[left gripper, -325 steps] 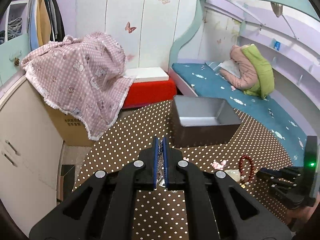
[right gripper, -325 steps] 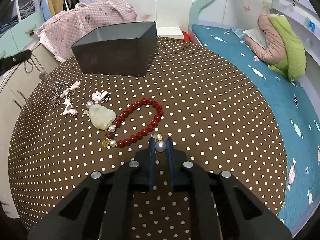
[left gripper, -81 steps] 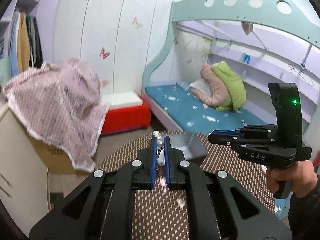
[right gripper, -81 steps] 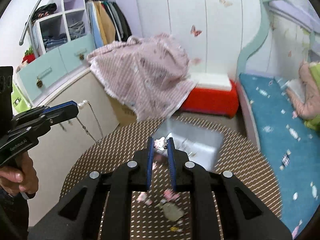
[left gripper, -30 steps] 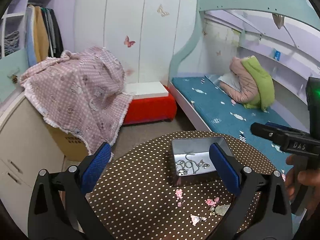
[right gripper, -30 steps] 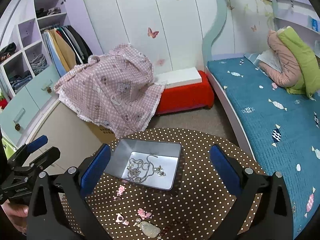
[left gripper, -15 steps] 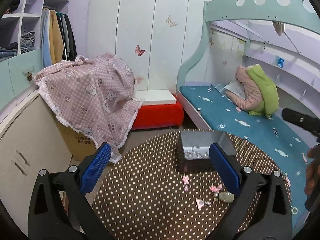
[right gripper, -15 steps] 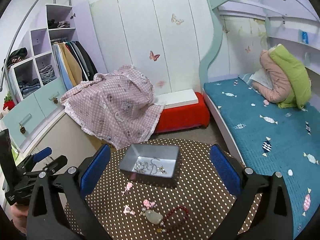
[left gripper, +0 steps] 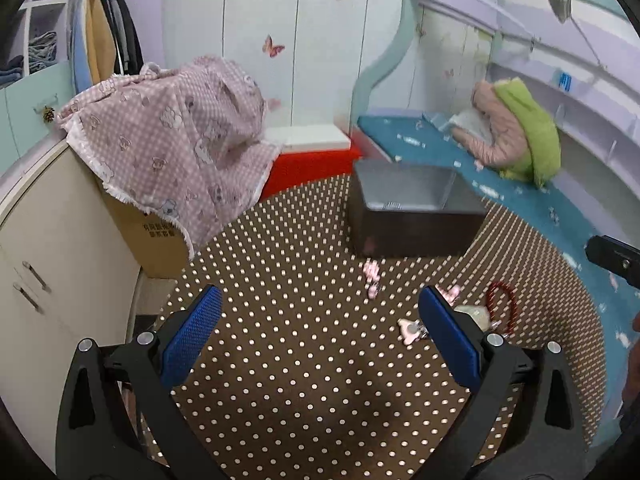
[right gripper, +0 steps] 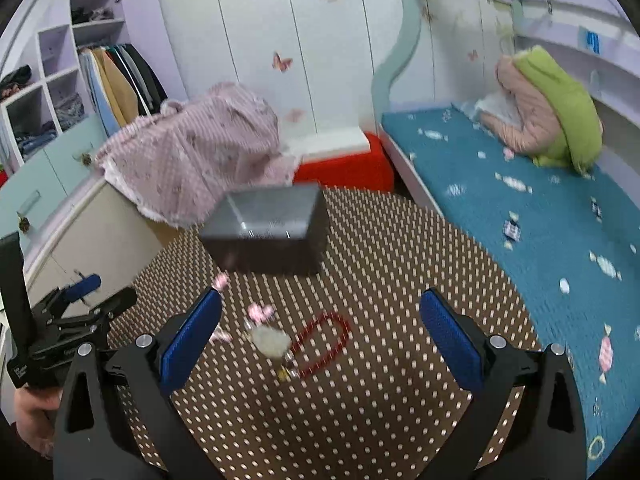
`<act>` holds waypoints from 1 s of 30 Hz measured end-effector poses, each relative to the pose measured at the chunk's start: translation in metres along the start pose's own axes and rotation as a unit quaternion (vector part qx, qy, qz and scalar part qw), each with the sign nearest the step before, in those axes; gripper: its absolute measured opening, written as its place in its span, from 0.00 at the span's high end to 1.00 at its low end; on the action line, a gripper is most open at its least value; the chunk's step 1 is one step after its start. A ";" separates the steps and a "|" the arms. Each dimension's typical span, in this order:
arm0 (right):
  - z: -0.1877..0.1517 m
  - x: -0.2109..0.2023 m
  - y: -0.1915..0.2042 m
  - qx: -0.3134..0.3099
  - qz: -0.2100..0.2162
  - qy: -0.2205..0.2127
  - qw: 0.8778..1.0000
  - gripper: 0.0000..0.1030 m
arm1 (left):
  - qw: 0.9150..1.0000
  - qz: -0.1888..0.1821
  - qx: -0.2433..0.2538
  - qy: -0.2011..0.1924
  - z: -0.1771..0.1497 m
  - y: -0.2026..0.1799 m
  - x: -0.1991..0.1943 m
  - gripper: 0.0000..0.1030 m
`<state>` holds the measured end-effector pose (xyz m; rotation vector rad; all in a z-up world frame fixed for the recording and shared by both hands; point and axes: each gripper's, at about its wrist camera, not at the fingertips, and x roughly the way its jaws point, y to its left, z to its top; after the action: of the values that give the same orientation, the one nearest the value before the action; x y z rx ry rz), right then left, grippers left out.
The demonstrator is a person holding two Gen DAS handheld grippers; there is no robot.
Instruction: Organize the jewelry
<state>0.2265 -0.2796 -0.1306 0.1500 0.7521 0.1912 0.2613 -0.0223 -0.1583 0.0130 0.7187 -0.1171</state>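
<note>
We see both claws, left (left gripper: 320,336) and right (right gripper: 320,332), spread apart, empty; red bracelet (right gripper: 322,344) at 6 o'clock of the box (right gripper: 266,232) on the tabletop (right gripper: 360,420).

Left tongs (left gripper: 320,336) spread wide and empty, above polka-dot table (left gripper: 304,392), grey box (left gripper: 412,216) beyond, pink trinkets (left gripper: 372,276) between

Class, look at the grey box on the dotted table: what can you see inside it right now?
In the left wrist view, only the grey box's pale inner walls show. Its near wall hides the floor, so any contents cannot be seen.
</note>
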 end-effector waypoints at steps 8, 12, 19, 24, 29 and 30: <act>-0.017 0.027 -0.003 0.007 -0.008 0.045 0.999 0.07 | 0.998 0.000 0.030 0.052 -0.001 -0.013 0.064 0.04; -0.023 0.039 -0.007 0.009 -0.017 0.065 0.998 0.07 | 0.997 -0.003 0.037 0.073 0.002 -0.018 0.090 0.04; -0.027 0.047 -0.017 0.018 -0.024 0.080 0.996 0.07 | 0.993 -0.015 0.042 0.106 0.009 -0.024 0.124 0.05; -0.027 0.055 -0.021 0.016 -0.034 0.089 0.995 0.07 | 0.993 -0.029 0.048 0.106 0.008 -0.025 0.126 0.43; -0.027 0.072 -0.017 0.010 -0.038 0.104 0.994 0.07 | 0.991 -0.069 0.038 0.106 0.009 -0.021 0.118 0.89; -0.027 0.075 -0.015 0.004 -0.040 0.107 0.993 0.07 | 0.992 -0.070 0.035 0.104 0.008 -0.019 0.115 0.89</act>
<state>0.2635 -0.2754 -0.2032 0.1070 0.9698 0.1291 0.3505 -0.0530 -0.2279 0.0433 0.9226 -0.2777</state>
